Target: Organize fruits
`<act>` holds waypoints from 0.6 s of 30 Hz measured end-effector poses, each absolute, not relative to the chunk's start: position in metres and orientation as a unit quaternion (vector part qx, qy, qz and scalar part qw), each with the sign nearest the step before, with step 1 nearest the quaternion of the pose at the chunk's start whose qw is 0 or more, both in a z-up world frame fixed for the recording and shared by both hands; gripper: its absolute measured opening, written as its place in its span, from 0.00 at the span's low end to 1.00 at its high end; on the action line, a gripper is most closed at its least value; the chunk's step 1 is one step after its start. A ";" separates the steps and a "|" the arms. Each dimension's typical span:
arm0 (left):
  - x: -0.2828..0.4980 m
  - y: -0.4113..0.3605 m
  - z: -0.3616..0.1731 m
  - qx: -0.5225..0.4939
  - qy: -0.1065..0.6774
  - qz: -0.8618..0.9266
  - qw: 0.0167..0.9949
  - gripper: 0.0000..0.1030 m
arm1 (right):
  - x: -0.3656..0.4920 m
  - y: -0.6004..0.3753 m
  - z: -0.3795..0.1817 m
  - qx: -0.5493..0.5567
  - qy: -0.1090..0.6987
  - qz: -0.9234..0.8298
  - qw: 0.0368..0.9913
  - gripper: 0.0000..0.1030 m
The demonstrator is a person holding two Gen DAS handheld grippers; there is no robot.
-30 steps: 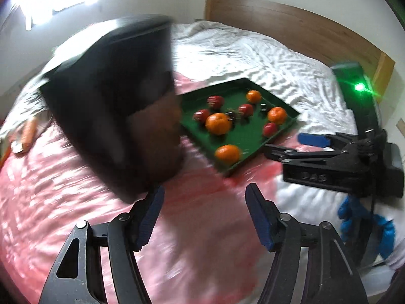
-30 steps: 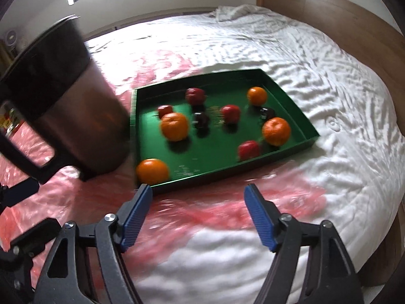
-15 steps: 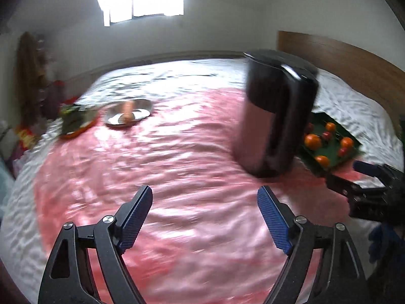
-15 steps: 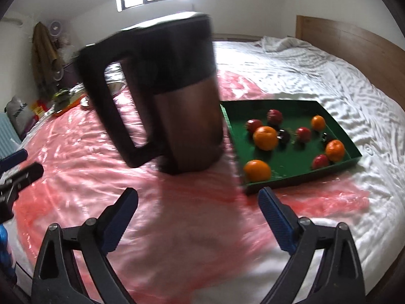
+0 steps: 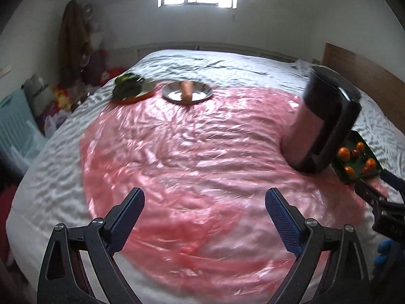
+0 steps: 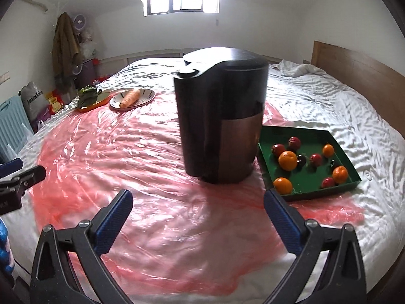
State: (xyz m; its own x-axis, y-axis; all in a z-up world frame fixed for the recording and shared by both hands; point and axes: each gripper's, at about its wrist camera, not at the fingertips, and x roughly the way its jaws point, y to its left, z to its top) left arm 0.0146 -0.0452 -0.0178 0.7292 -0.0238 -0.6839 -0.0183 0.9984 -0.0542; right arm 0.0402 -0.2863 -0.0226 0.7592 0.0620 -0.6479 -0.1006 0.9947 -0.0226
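Observation:
A green tray (image 6: 340, 149) lies on the bed at the right and holds several oranges (image 6: 287, 160) and small red fruits (image 6: 316, 159). It also shows at the far right of the left wrist view (image 5: 342, 173), partly hidden by the kettle. My right gripper (image 6: 198, 215) is open and empty, above the pink sheet, short of the tray. My left gripper (image 5: 203, 214) is open and empty over the pink sheet, far left of the tray.
A tall black kettle (image 6: 221, 131) stands just left of the tray. A metal plate with a carrot (image 5: 186, 93) and an orange plate with greens (image 5: 129, 91) sit at the far side. A pink plastic sheet (image 5: 192, 162) covers the white bed. A wooden headboard (image 6: 359, 76) is at right.
Both grippers have swung left and pulled back from the tray; the kettle and tray now sit further right in both views, and the far plates have come into view.

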 end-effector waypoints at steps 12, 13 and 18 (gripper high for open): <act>0.016 -0.042 -0.005 -0.028 0.361 -0.021 0.932 0.93 | 0.037 -0.284 -0.013 -0.022 0.340 0.037 0.940 1.00; 0.017 -0.044 -0.004 -0.026 0.360 -0.023 0.932 0.93 | 0.037 -0.284 -0.013 -0.020 0.340 0.036 0.940 1.00; 0.023 -0.049 -0.006 -0.027 0.360 -0.030 0.932 0.93 | 0.039 -0.295 -0.013 -0.014 0.346 0.020 0.938 1.00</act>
